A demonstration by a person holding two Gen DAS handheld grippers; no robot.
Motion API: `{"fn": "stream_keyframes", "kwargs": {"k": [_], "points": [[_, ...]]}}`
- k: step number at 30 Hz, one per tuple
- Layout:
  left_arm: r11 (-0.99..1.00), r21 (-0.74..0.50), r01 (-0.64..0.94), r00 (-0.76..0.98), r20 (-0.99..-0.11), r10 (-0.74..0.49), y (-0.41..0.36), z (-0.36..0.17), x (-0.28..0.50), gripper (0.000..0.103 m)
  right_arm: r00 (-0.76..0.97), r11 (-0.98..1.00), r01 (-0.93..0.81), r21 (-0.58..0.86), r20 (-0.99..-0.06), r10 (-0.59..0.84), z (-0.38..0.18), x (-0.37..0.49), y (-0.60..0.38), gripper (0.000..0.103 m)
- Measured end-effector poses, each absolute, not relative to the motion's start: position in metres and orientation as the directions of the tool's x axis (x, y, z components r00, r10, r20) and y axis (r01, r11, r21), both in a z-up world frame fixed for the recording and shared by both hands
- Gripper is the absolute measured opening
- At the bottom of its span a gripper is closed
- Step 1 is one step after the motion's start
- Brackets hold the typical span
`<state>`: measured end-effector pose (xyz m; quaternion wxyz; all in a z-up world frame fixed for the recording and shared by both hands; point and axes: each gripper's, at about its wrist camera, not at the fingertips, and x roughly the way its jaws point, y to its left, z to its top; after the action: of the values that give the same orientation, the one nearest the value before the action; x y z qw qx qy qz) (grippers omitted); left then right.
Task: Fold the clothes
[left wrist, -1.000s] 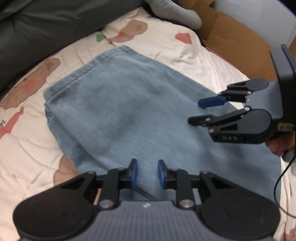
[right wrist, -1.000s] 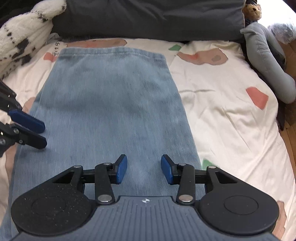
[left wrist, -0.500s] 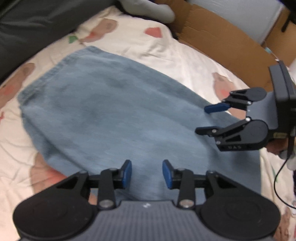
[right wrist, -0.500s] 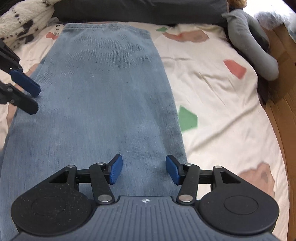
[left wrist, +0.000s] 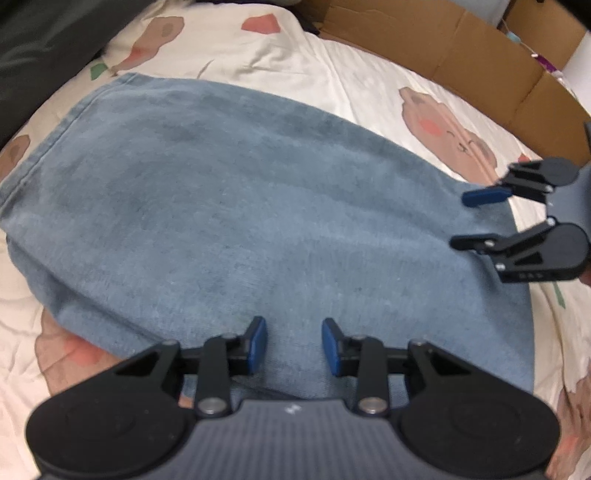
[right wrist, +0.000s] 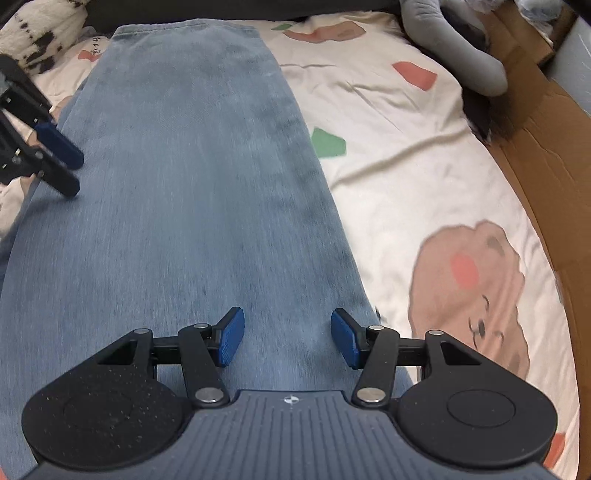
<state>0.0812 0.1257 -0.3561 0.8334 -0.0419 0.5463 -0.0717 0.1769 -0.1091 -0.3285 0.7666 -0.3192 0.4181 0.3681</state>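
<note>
Two grippers over one blue denim garment, laid flat and lengthwise on a cartoon-print bedsheet.

From the right wrist:
- Fills the left and centre of the frame, with the stitched hem at the top edge. The near end is hidden behind the tool's body at the bottom, so cannot tell what sort of garment.
- Right gripper at bottom centre, blue pads spread wide, just been opening, nothing between them but denim below. Cannot tell whether touching the cloth.
- Left gripper at the left edge, over the garment's left border, body cut off by the frame.
- Grey plush at upper right, partly out of frame; spotted plush at upper left.

From the left wrist, somewhat blurred:
- Same denim garment across the middle, hem toward the upper left.
- Left gripper at bottom centre, pads moderately apart, just been narrowing slightly, gripping nothing.
- Right gripper at the right edge, parted, holding nothing, its far side cropped.
- Cardboard box along the upper right, beyond the bedsheet; dark pillow at upper left, barely readable.
</note>
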Motion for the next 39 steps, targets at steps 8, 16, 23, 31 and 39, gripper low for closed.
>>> {"fn": "stream_keyframes", "kwargs": {"k": [8, 16, 23, 31, 39], "points": [[0.983, -0.158, 0.098, 0.411, -0.893, -0.184, 0.106, -0.331, 0.103, 0.03, 0.4, 0.617, -0.771, -0.16, -0.874, 0.274, -0.325, 0.169, -0.152, 0.059], [0.973, -0.139, 0.184, 0.368, -0.908, -0.199, 0.075, -0.332, 0.113, 0.03, 0.422, 0.693, -0.713, -0.107, -0.855, 0.302, -0.327, 0.157, -0.183, 0.059], [0.962, -0.115, 0.247, 0.355, -0.913, -0.2, 0.062, -0.33, 0.119, 0.036, 0.422, 0.76, -0.649, -0.027, -0.845, 0.33, -0.331, 0.147, -0.208, 0.059], [0.956, -0.108, 0.273, 0.271, -0.945, -0.185, 0.059, -0.357, 0.114, 0.037, 0.451, 0.788, -0.616, -0.026, -0.831, 0.325, -0.324, 0.128, -0.227, 0.055], [0.949, -0.124, 0.291, 0.283, -0.936, -0.209, 0.062, -0.353, 0.106, 0.036, 0.48, 0.784, -0.621, 0.006, -0.788, 0.386, -0.314, 0.136, -0.226, 0.053]]}}
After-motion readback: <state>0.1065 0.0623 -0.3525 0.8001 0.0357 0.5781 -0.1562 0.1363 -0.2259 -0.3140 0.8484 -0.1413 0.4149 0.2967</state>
